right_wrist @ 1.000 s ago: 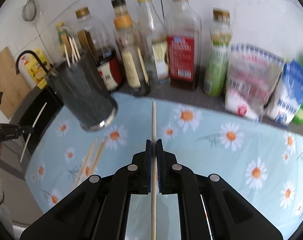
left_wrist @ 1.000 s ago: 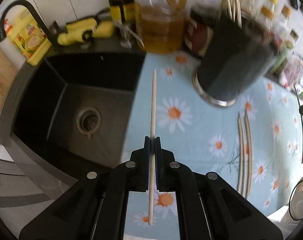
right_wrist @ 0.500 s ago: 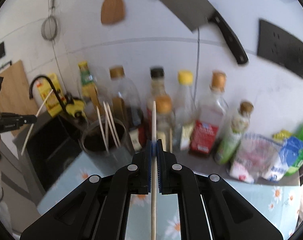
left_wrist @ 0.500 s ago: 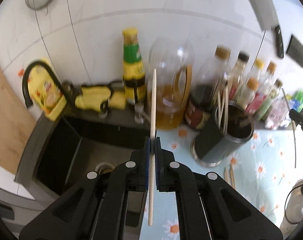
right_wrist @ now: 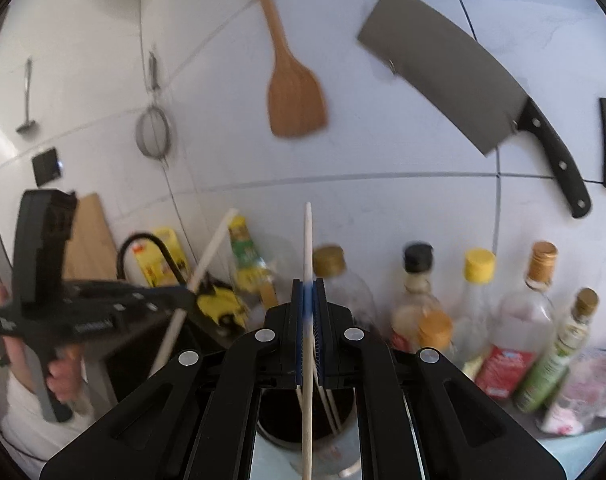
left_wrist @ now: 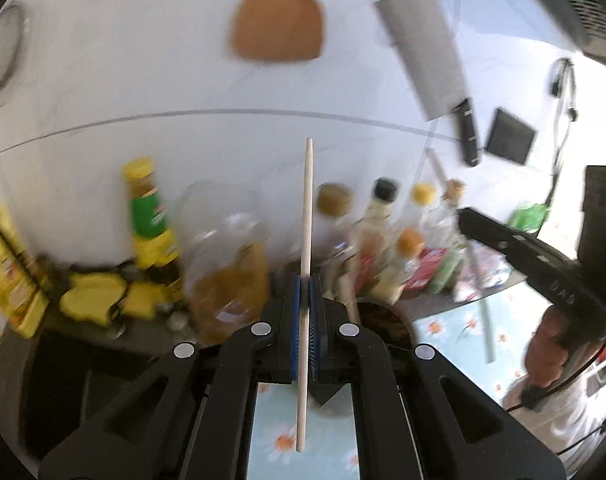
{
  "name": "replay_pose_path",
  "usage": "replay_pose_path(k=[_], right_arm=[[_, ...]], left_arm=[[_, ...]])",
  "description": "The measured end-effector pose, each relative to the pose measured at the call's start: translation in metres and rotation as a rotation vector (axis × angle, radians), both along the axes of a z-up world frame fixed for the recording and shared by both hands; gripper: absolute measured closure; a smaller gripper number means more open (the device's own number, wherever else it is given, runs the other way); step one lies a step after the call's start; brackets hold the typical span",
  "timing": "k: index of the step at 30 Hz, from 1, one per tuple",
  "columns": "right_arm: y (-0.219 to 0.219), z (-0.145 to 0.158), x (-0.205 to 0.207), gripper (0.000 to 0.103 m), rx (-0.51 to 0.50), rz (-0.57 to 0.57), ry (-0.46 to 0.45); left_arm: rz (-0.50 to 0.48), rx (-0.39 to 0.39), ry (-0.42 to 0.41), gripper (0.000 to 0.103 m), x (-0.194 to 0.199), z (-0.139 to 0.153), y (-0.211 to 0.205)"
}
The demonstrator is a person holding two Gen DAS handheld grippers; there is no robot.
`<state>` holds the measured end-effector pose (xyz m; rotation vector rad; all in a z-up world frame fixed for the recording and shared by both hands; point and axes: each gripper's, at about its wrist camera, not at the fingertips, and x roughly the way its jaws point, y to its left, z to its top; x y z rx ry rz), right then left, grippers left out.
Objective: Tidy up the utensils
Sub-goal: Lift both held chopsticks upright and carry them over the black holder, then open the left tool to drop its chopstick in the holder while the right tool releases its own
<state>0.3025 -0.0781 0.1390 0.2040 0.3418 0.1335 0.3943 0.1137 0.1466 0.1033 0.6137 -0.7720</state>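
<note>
Above the dark holder (right_wrist: 303, 426) on the daisy cloth (left_wrist: 455, 328), the right gripper (right_wrist: 308, 292) is clamped on one chopstick (right_wrist: 308, 240), and the left gripper (left_wrist: 305, 284) pinches a second chopstick (left_wrist: 306, 200) the same way. Both sticks stand nearly upright against the tiled wall. Each is held at a single narrow point, so I judge either could pivot or slide, miss the holder's mouth, or knock the bottles (right_wrist: 527, 320) crowded just behind it.

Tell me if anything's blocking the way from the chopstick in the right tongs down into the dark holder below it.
Nothing visible blocks it. The right tongs grip the chopstick above the dark holder, whose mouth is open apart from chopsticks already standing inside.
</note>
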Motion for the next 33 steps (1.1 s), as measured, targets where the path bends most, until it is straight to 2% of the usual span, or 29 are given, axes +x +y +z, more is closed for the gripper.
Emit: replay_pose_path(k=[5, 11, 12, 15, 21, 25, 30, 33], right_arm=[[0.002, -0.006, 0.01, 0.098, 0.041, 0.008, -0.078], [-0.004, -0.025, 0.027, 0.098, 0.044, 0.009, -0.119], [-0.005, -0.029, 0.029, 0.098, 0.052, 0.009, -0.126], [-0.011, -0.041, 0.04, 0.098, 0.056, -0.027, -0.135], [-0.012, -0.064, 0.049, 0.098, 0.036, -0.06, -0.16], [-0.014, -0.067, 0.05, 0.098, 0.041, -0.046, -0.181], [-0.012, -0.061, 0.056, 0.098, 0.044, -0.019, -0.211], [-0.008, -0.066, 0.058, 0.098, 0.035, -0.007, -0.199]], left_arm=[[-0.099, -0.179, -0.032, 0.098, 0.004, -0.005, -0.011], [-0.127, -0.4, -0.091, 0.098, 0.01, -0.026, -0.013], [-0.13, -0.417, -0.089, 0.098, 0.011, -0.029, -0.013], [-0.132, -0.434, -0.1, 0.098, 0.014, -0.043, -0.02], [-0.108, -0.399, -0.134, 0.098, 0.013, -0.068, -0.035], [-0.099, -0.379, -0.143, 0.098, 0.014, -0.08, -0.042], [-0.09, -0.391, -0.143, 0.098, 0.013, -0.087, -0.042], [-0.088, -0.39, -0.13, 0.098, 0.012, -0.094, -0.041]])
